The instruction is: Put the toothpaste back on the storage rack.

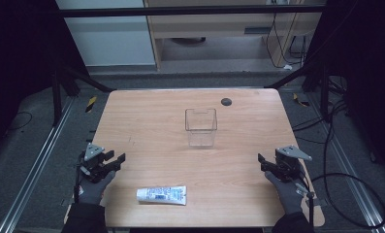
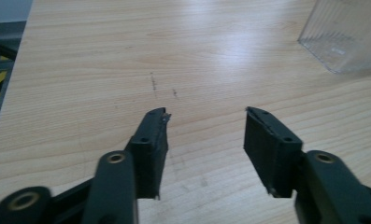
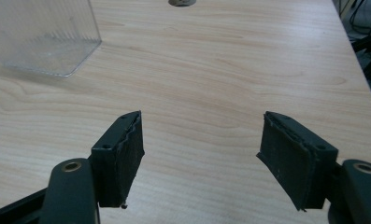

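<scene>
A: Your left gripper [image 1: 113, 160] sits over the table's [image 1: 156, 131] near left edge with its jaws parted and bare wood between them. It holds nothing and touches nothing.

B: And the right one?

A: Your right gripper [image 1: 265, 164] hangs over the near right side, jaws spread wider, also with nothing in them. In the right gripper view the gap between the pads [image 3: 286, 158] shows plain table.

B: Where is the tube?

A: The tube [image 1: 161, 195] lies flat near the front edge, between your two hands and closer to the left hand [image 1: 94, 187], apart from both grippers. The clear box [image 1: 200, 127] stands upright at the table's middle, well beyond either gripper.
</scene>
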`<state>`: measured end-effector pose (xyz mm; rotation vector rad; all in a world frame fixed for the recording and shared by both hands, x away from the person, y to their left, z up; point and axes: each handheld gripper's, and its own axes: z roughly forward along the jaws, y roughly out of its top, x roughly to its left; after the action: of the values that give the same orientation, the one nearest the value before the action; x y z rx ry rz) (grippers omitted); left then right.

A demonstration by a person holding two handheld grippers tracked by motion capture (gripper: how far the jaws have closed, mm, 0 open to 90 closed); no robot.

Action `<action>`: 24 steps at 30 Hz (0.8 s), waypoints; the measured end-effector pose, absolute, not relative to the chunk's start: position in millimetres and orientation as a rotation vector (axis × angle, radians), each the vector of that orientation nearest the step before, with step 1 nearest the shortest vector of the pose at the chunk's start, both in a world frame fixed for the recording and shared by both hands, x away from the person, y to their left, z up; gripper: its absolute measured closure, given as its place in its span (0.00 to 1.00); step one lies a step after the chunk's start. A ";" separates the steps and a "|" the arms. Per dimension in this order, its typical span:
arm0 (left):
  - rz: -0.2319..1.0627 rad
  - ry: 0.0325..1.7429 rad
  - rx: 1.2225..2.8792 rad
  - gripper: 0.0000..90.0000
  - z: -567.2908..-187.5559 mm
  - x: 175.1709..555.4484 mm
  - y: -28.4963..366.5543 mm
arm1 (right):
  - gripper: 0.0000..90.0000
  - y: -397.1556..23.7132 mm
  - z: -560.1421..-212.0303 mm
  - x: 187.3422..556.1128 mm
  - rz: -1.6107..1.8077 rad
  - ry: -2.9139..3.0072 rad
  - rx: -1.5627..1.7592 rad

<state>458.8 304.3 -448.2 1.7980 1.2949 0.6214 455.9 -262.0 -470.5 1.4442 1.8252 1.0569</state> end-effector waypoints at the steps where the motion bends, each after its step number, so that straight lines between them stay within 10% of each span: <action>1: 0.617 1.279 1.808 0.62 -447.0 457.9 302.6 | 0.34 -262.0 -470.0 454.1 1.073 1.830 1.441; 9: 0.521 1.199 1.897 0.85 -439.5 441.1 287.3 | 0.35 -259.5 -468.9 446.8 1.065 1.848 1.419; 24: 0.309 0.962 2.070 0.99 -434.2 423.0 247.9 | 0.35 -249.9 -472.3 445.8 1.039 1.897 1.399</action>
<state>423.0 247.9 -434.2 2.0695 0.9621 0.3088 445.8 -249.9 -472.3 1.3990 1.8968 1.0387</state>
